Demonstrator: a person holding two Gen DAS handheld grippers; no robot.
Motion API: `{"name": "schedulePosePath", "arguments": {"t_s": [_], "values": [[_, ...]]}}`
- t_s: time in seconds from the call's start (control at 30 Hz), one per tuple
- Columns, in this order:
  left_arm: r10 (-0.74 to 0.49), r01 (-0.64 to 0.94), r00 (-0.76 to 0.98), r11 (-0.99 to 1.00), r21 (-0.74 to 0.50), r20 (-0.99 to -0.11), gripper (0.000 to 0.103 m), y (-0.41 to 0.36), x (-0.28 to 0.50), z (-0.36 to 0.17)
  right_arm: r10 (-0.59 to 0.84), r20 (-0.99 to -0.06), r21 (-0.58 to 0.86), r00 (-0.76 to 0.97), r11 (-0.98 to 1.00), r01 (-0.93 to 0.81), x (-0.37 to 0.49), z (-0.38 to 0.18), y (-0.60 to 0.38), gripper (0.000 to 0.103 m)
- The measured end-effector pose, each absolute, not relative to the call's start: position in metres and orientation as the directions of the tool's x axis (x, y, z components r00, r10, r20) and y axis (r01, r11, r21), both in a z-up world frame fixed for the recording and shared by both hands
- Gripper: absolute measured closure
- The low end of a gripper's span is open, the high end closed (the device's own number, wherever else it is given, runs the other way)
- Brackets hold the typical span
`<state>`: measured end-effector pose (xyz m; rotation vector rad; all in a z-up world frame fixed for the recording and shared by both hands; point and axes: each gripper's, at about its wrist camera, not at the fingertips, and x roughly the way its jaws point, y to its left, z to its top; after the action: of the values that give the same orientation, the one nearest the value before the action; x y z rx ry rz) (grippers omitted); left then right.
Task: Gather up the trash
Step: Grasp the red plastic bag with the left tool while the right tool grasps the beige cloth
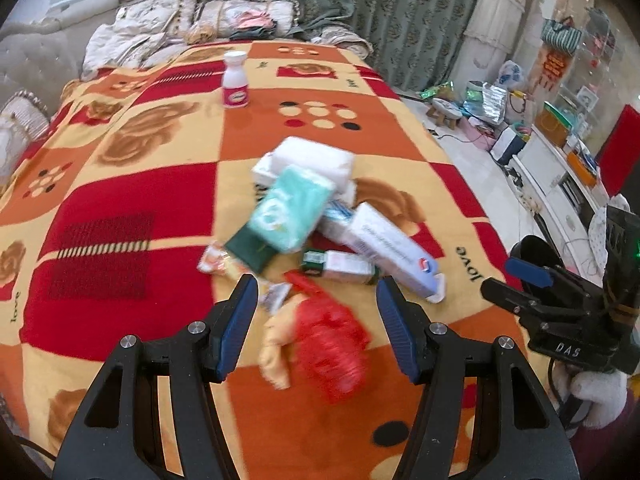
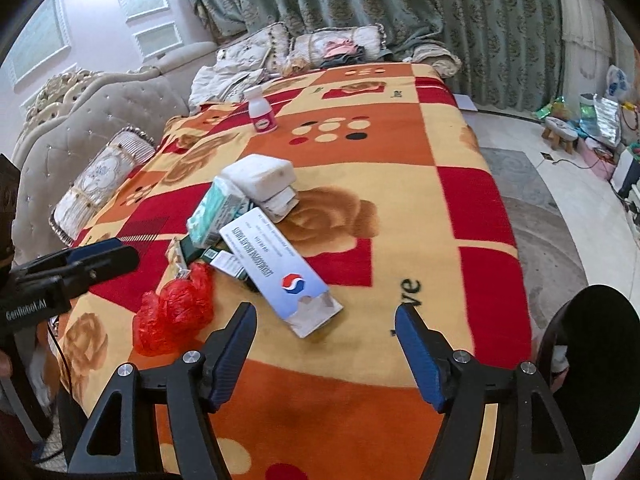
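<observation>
"love" on blanket (image 1: 469,264), "DAS" on right gripper (image 1: 520,276), "GenRobot.AI" on left gripper (image 2: 96,256)

A patterned blanket (image 2: 472,208) covers the bed, with pillows (image 2: 100,188) and green curtains (image 2: 400,8) behind.

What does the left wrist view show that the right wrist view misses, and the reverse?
Left wrist only: the left gripper open above a yellowish wrapper, and the white-gloved hand holding the right tool.

Right wrist only: the right gripper with its jaws opening and nothing between them, the tufted headboard, and a round black object at right.

Both: the red plastic bag, the blue-and-white box, the teal tissue pack, the white bottle.
</observation>
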<state>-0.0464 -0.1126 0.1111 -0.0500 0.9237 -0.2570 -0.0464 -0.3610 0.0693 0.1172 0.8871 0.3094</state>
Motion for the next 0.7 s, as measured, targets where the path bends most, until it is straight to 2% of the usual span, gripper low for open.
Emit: {"name": "schedulePosePath", "arguments": {"t_s": [0.37, 0.6, 0.63, 0.67, 0.7], "values": [[-0.294, 0.278, 0.495, 0.945, -0.171, -0.818, 0.042, -0.114, -0.067, 0.082, 0.333, -0.755, 0.235, 0.565, 0.942, -0.242, -0.042, 0.062, -0.344, 0.033], [-0.349, 0.275, 0.443, 0.930, -0.246, -0.826, 0.043, -0.130, -0.053, 0.053, 0.337, -0.761, 0.228, 0.555, 0.939, -0.257, -0.038, 0.061, -0.336, 0.032], [-0.349, 0.273, 0.437, 0.930, -0.247, -0.829, 0.050, -0.131, -0.051, 0.050, 0.337, -0.761, 0.229, 0.554, 0.939, -0.256, -0.038, 0.061, -0.336, 0.032], [-0.353, 0.273, 0.431, 0.928, -0.252, -0.830, 0.071, -0.132, -0.050, 0.048, 0.336, -0.762, 0.229, 0.554, 0.940, -0.254, -0.037, 0.060, -0.337, 0.032], [-0.360, 0.277, 0.416, 0.925, -0.261, -0.835, 0.075, -0.133, -0.049, 0.046, 0.334, -0.763, 0.229, 0.553, 0.940, -0.252, -0.037, 0.060, -0.337, 0.032]]}}
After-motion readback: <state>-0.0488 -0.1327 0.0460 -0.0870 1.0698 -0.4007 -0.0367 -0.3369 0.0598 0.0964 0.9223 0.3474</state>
